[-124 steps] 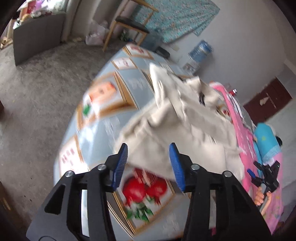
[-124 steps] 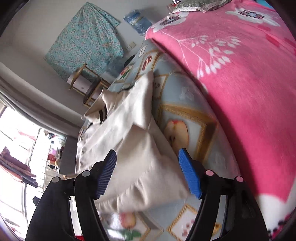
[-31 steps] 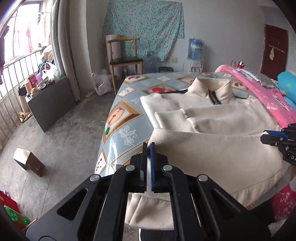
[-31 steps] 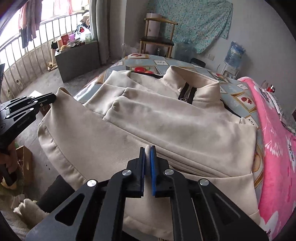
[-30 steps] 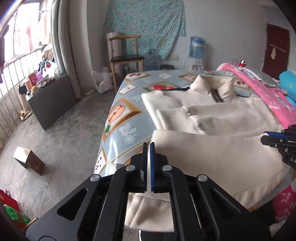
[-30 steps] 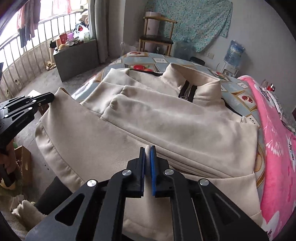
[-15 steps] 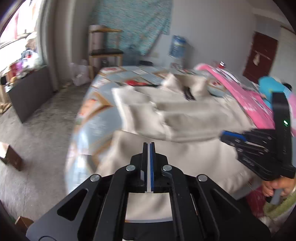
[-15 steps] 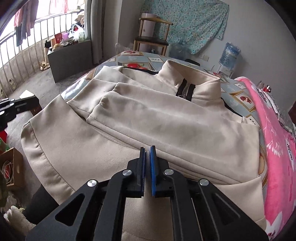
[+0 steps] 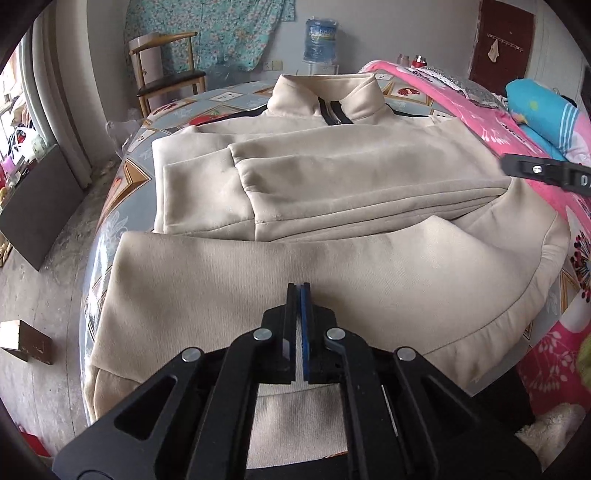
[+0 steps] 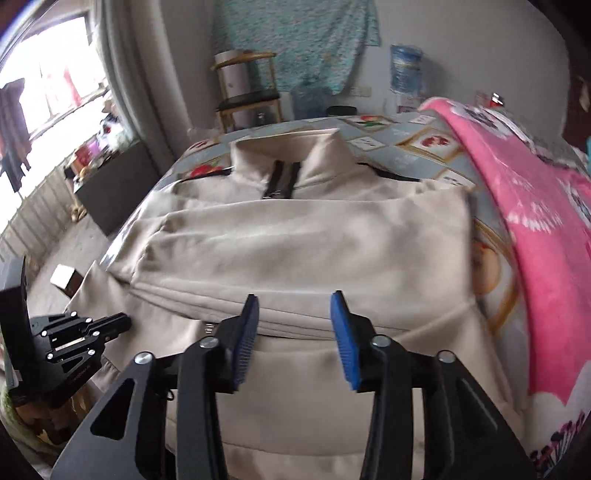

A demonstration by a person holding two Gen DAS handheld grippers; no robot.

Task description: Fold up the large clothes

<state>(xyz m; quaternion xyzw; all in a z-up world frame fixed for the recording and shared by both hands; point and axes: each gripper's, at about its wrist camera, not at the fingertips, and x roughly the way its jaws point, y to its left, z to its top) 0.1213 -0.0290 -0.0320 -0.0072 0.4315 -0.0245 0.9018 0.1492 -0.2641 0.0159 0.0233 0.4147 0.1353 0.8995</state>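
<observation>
Left gripper [image 9: 299,286] is clamped tight on the cream jacket [image 9: 332,192] hem fold, I think (fabric barely shows between the pads). Right gripper [image 10: 293,314] has just been opening, nothing pinched, jacket right below and ahead, spread over the patterned bedcover [image 10: 424,147].

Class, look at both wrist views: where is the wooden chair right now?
The wooden chair stands on the floor at the far wall, upper left in both views, under the hanging floral cloth and beyond the bed's far-left corner.
</observation>
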